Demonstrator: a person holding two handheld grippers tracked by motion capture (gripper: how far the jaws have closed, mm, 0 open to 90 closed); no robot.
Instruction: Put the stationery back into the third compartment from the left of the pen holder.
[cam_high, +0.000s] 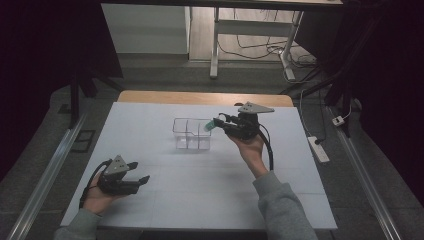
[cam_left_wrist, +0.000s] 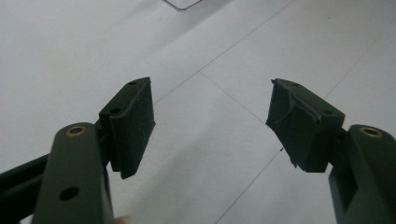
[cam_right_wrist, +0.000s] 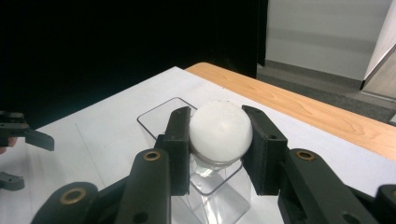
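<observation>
- White, rounded end of a small bottle (cam_right_wrist: 220, 130) pinched between the jaws of the right gripper (cam_right_wrist: 219, 149); in the high view the same bottle (cam_high: 209, 125) looks teal/green and tilted, lying near level
- Bottle sits just above the right edge of the clear plastic box (cam_high: 192, 133), not yet inside; box is divided into compartments; which one lies below it I cannot tell
- Right gripper (cam_high: 220, 124) clamped on the bottle, both pads touching its sides; hand beneath it, to the right of the box
- Step in hand, as I judge: lower the bottle into a compartment; do it well by centring over one cell first, keeping clear of the thin walls and divider, tipping the bottle to match the cell; release only once it is well inside; box is light and may slide if nudged
- Left gripper (cam_high: 131, 176) well apart from the box, near-left of it, low over the white table (cam_high: 165, 200); jaws wide apart, nothing between them (cam_left_wrist: 210, 126)
- Right gripper view gives pad contact and the bottle's white end, plus the box's rim (cam_right_wrist: 154, 112) below; high view gives bottle colour, tilt, box dividers; left gripper view gives bare table and one box corner (cam_left_wrist: 183, 4)
</observation>
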